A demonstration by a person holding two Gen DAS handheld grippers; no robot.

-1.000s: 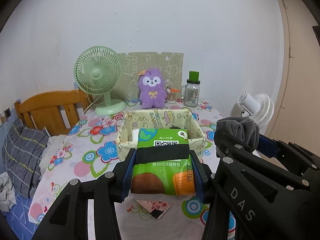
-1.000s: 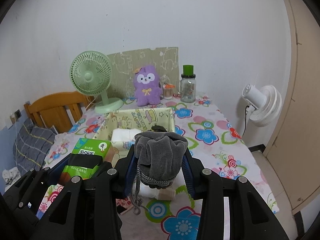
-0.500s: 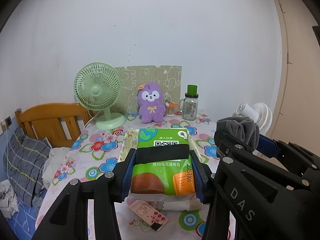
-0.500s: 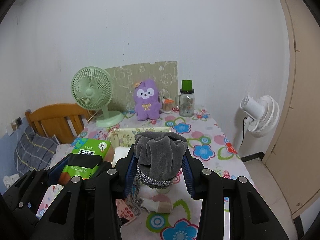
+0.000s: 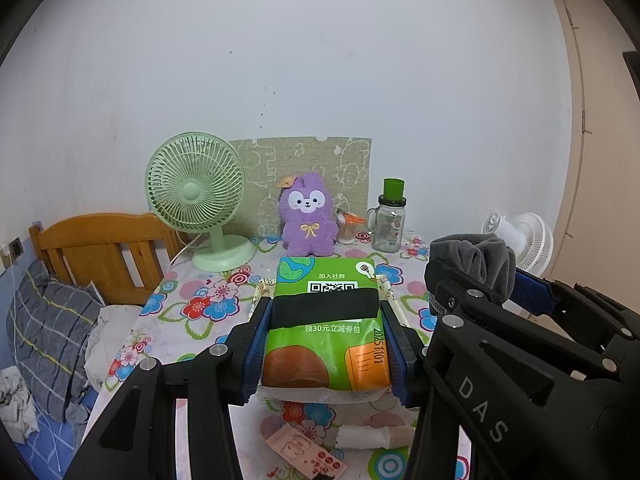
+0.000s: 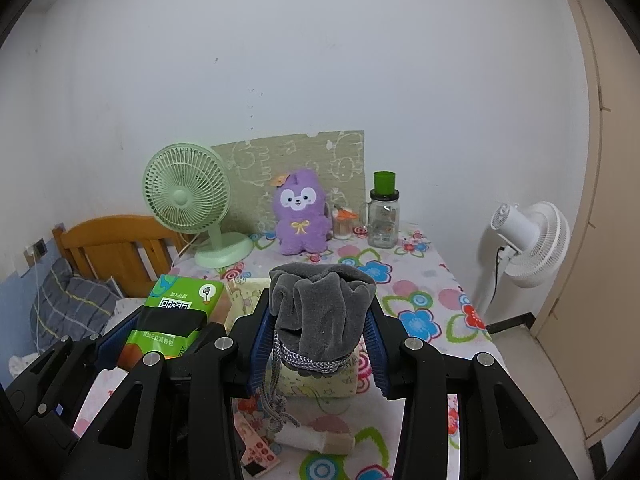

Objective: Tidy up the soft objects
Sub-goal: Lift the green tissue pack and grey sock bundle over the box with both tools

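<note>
A green tissue pack is pinched between the blue-padded fingers of the left gripper and held above the table, while a grey velvet drawstring pouch is clamped in the right gripper, its braided cord hanging below. A QR code, the Chinese lines "加入社群" and "领30元立减券包", and the number 20251101 can be read on the pack, across which a black band is wrapped. "DAS" is lettered in white on the right gripper's black frame, as seen from the left wrist view.

Beneath both tools, a cream fabric basket printed with cartoon figures is partly seen on the flower-patterned tablecloth. A pink card and a small rolled item lie on the near edge of the cloth. At the far side, a green desk fan, a purple plush toy and a glass jar with a green lid are lined up before a patterned board leaning on the white wall. A wooden headboard and checked pillow are seen at left, a white floor fan at right.
</note>
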